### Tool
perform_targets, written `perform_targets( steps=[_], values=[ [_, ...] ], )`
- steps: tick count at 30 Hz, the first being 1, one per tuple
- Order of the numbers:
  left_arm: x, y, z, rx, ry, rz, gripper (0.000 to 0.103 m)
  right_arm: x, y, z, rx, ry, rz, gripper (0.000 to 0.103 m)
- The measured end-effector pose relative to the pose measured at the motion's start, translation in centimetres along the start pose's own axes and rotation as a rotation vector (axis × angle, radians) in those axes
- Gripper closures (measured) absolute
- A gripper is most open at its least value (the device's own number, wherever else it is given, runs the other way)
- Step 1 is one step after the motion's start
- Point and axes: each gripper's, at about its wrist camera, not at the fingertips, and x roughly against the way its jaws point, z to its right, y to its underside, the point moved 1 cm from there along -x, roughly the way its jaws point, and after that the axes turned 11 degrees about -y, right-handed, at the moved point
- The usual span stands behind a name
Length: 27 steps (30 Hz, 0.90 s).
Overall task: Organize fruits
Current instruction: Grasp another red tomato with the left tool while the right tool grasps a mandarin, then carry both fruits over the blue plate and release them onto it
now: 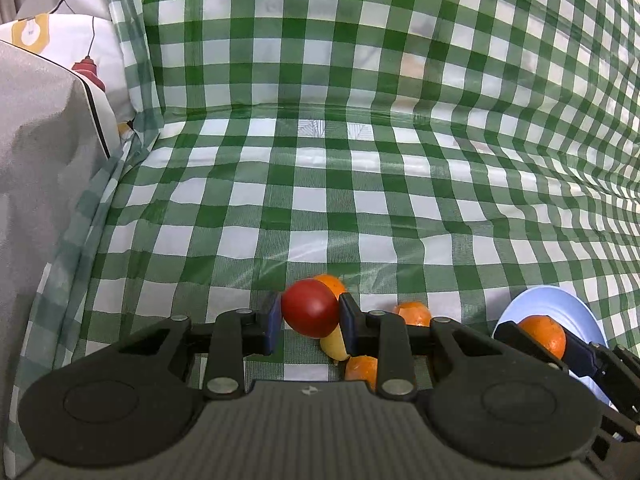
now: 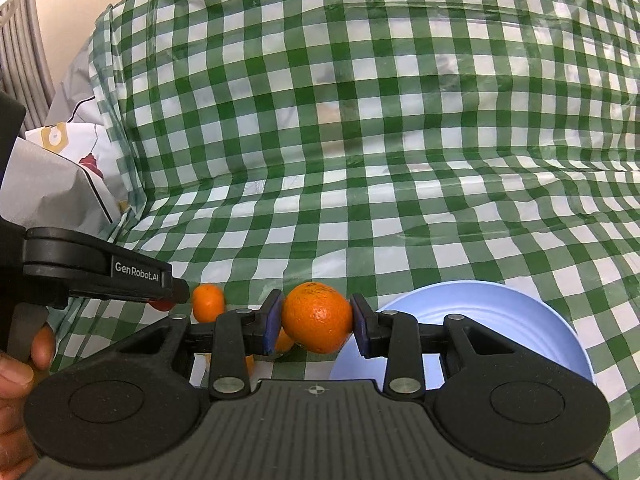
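My left fingers (image 1: 276, 322) clamp a red apple (image 1: 310, 314), right fingers (image 2: 274, 320) an orange (image 2: 317, 317); plate (image 2: 500, 312) looks empty, several fruits (image 1: 412, 314) remain.

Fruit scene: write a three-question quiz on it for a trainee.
1. True or false: the right gripper holds an orange.
2. What does the left gripper hold? A) lemon B) red fruit C) plate
3. What colour is the plate?

Key: 1 true. 2 B, the red fruit. 3 Light blue.
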Motion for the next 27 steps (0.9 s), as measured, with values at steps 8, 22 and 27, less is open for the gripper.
perform_targets(
  steps=[8,22,27],
  values=[
    [-0.1,0.1,0.1,0.001,0.000,-0.001,0.070,0.0,0.0,0.1,-0.008,0.015,0.006,0.065],
    [0.7,0.6,1.4,-0.020,-0.003,0.014,0.070,0.8,-0.7,1.5,-0.011,0.038,0.032,0.065],
    [1.7,1.3,3.4,-0.067,0.008,0.038,0.070,2.9,-1.4,3.2,-0.042,0.070,0.068,0.065]
  ],
)
